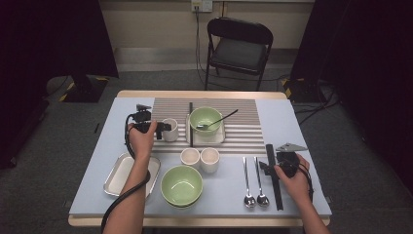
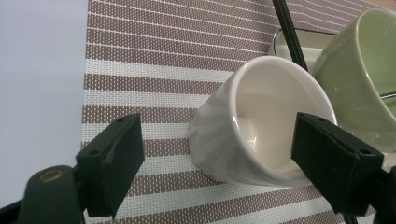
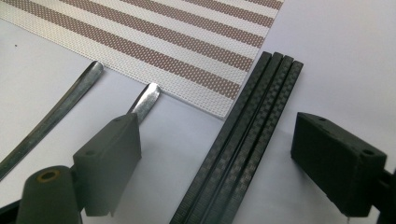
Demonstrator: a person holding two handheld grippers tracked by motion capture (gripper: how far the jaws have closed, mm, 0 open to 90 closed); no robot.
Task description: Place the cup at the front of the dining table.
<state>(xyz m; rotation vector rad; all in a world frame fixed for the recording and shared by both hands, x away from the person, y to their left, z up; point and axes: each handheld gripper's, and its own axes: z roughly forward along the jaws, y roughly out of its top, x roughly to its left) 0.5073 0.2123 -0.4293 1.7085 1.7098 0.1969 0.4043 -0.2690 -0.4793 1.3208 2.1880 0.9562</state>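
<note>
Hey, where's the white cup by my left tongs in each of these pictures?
High view: white cup left of centre, on the striped mat, beside the left tongs.
Left gripper view: centre right, between the open jaws.
Right gripper view: not in it.
Shared landmark: the striped mat.

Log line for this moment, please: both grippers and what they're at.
left gripper: open, astride white cup on striped mat | right gripper: open, over black chopsticks
</note>
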